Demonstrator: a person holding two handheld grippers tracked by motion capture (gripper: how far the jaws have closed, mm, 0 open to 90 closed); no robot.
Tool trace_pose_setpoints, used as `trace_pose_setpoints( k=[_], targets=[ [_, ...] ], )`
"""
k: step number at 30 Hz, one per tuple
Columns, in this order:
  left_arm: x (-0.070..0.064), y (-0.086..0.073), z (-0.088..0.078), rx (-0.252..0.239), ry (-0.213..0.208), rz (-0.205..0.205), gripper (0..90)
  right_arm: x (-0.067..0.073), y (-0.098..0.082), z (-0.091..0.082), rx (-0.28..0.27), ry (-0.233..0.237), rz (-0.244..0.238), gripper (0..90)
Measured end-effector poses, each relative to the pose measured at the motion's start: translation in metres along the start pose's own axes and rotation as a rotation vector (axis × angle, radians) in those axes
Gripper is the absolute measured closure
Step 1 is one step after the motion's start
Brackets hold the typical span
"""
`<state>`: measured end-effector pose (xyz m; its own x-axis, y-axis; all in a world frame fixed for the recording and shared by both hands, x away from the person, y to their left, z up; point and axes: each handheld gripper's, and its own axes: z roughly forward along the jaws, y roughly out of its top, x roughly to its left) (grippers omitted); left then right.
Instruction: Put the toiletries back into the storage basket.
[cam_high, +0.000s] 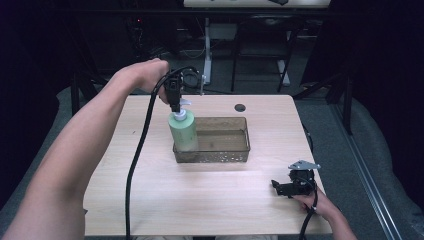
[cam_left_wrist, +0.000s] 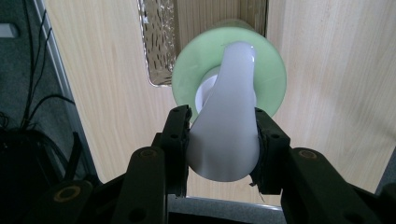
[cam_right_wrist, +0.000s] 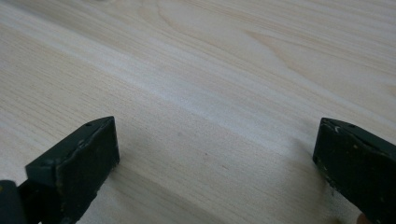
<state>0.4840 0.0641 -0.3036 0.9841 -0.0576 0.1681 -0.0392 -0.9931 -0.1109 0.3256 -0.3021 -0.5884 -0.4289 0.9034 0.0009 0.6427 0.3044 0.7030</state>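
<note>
A pale wooden table stands in a dark room, and a clear plastic tray sits a little toward twelve o'clock of its middle. A light green pump bottle stands upright at the tray's nine o'clock end, seemingly inside it, though I cannot be sure its base rests on the tray floor.

The left hand-held gripper reaches down from above, its cable trailing off toward six o'clock over the table edge. In the left gripper view its two black jaws are clenched on the bottle's white pump head, one jaw pressed to each side, with the green shoulder of the bottle directly beneath and the tray corner beyond it.

The right hand-held gripper lies low near the table's four o'clock corner, well apart from the tray, held by the right hand. In the right gripper view its jaws stand wide apart, with bare wood grain between them.
</note>
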Motion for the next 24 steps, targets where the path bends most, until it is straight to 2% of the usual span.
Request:
trace_pose_setpoints(
  k=[18,24],
  targets=[
    [0.003,0.010,0.010,0.043,-0.021,0.005,63.1,0.000,0.000,0.000,-0.001,-0.001,0.000,0.0],
    [0.004,0.011,0.012,0.042,-0.024,0.000,63.1,0.000,0.000,0.000,-0.002,0.002,-0.001,0.0]
  ],
)
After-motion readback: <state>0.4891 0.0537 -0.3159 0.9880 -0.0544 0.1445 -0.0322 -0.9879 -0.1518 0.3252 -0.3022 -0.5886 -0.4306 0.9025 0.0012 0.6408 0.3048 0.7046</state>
